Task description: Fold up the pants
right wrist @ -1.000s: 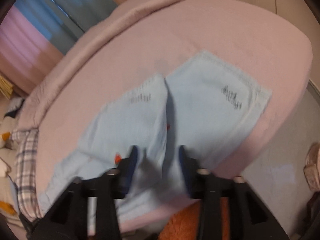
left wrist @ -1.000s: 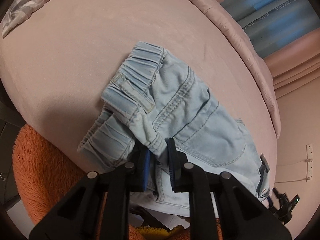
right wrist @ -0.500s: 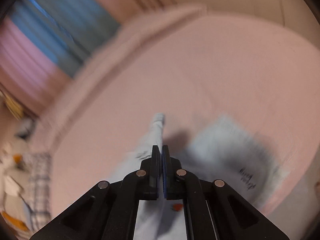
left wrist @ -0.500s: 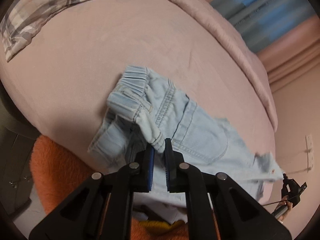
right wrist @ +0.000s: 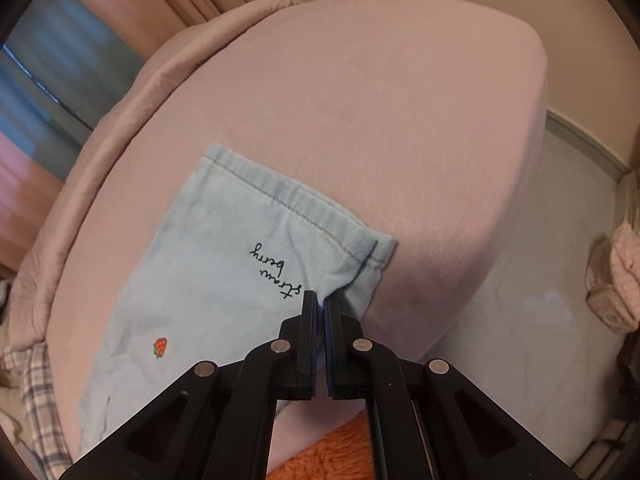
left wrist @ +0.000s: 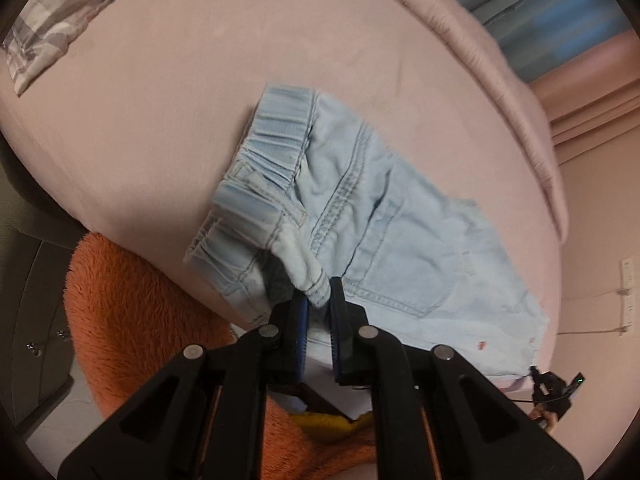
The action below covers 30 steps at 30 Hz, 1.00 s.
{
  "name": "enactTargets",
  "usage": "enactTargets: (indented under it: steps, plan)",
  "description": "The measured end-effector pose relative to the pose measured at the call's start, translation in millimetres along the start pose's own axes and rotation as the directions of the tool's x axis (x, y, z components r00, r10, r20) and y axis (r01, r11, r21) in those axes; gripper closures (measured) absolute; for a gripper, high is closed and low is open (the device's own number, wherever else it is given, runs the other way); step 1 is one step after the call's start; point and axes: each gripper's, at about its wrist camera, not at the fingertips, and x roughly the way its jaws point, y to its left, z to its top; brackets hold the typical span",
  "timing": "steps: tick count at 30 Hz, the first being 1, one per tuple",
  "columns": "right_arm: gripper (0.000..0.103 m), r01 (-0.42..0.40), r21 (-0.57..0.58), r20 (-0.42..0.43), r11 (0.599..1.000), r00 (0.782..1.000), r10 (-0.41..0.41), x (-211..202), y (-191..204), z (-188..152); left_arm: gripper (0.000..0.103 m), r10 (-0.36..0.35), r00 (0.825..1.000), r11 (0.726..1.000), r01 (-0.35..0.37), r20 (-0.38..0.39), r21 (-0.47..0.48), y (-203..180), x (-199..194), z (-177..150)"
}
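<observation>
We have the light-blue denim pants (left wrist: 372,216) lying along the bed's (left wrist: 160,100) near edge, left gripper (left wrist: 318,308) clamped on the waistband, right gripper (right wrist: 321,300) clamped on a hem corner. Both pinches look shallow, so an uneven lift could slip the cloth free or drag it off the edge.

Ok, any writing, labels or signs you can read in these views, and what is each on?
"straw berry": black cursive stitching on the pale blue pants leg near the hem, upside down in the right wrist view; a small strawberry motif sits further along the leg.
Left wrist view: no readable text.
</observation>
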Motion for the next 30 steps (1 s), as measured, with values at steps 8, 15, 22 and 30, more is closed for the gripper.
enactTargets:
  steps: [8, 15, 22, 30]
  plan:
    - [0.1, 0.031, -0.061, 0.081, 0.998, 0.996, -0.026, -26, 11, 6, 0.093, 0.082, 0.996, 0.994, -0.08, -0.035, 0.07, 1, 3, -9]
    - [0.1, 0.104, -0.055, 0.008, 0.993, 0.995, -0.104, 9, 2, 2, 0.089, 0.152, 0.984, 0.987, -0.146, -0.09, 0.073, 10, 38, -14]
    - [0.096, 0.168, -0.059, -0.002, 0.984, 0.986, -0.168, 1, 4, 9, 0.048, 0.142, 0.99, 0.983, -0.14, -0.009, 0.118, 1, 4, 1]
    - [0.062, 0.043, -0.274, 0.047, 0.961, 0.998, -0.032, -32, 99, 2, 0.017, 0.074, 0.987, 0.989, -0.091, 0.14, 0.116, 15, -7, 39]
